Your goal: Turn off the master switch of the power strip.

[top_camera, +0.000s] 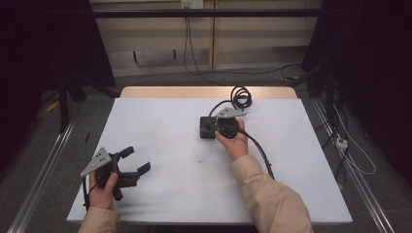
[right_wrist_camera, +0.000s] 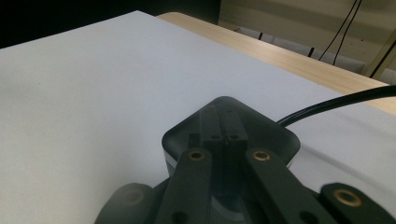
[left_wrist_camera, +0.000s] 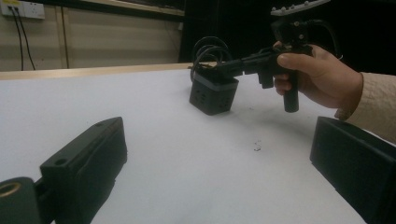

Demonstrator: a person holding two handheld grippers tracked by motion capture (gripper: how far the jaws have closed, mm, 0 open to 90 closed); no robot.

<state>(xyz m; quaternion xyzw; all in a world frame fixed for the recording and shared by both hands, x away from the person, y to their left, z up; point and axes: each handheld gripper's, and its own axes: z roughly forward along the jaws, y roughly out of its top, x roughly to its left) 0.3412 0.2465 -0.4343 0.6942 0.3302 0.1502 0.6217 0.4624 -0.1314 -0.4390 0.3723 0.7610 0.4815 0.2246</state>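
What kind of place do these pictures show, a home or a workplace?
Probably a lab or recording workspace, not a home: a white-covered table flanked by metal floor rails, black curtains at both sides, and loose cables running from a wall socket.

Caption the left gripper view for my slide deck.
Right tool poised at a black cube with coiled cable on the white table.
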